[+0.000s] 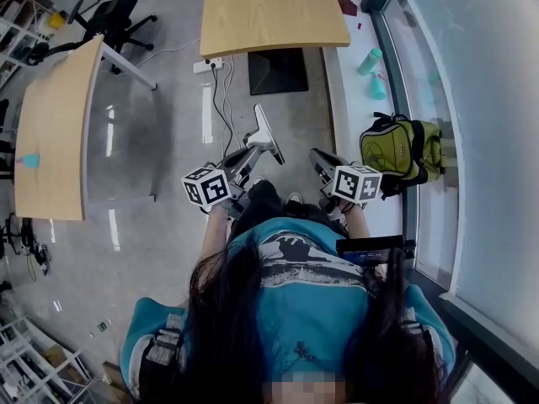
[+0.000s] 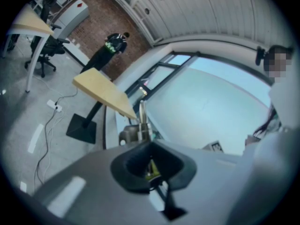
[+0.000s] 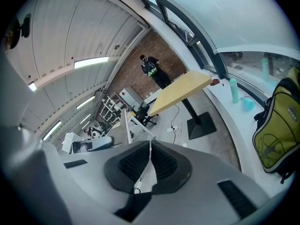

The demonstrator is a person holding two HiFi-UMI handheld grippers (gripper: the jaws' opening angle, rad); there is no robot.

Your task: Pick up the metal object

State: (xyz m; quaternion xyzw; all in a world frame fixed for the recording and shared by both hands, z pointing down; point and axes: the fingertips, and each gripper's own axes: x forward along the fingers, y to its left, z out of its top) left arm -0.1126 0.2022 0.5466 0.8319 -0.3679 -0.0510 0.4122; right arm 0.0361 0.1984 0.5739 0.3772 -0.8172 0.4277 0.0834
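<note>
A long, thin silvery metal object (image 1: pixel 264 133) sticks out past the tips of my left gripper (image 1: pixel 250 156), held in the air over the grey floor. In the left gripper view the same metal object (image 2: pixel 141 118) rises as a narrow upright strip just beyond the dark pads (image 2: pixel 126 165), and the left gripper (image 2: pixel 144 144) is shut on it. My right gripper (image 1: pixel 321 161) hangs beside it at about the same height. Its ribbed pads (image 3: pixel 133 162) press together with nothing between them, so the right gripper (image 3: pixel 150 146) is shut and empty.
A wooden table (image 1: pixel 269 11) on a black base plate (image 1: pixel 278 70) stands ahead, with a power strip and cables (image 1: pixel 210 64) beside it. A curved table (image 1: pixel 50 133) is at the left. A green backpack (image 1: pixel 404 146) and teal bottles (image 1: pixel 370 61) sit on the window ledge at the right.
</note>
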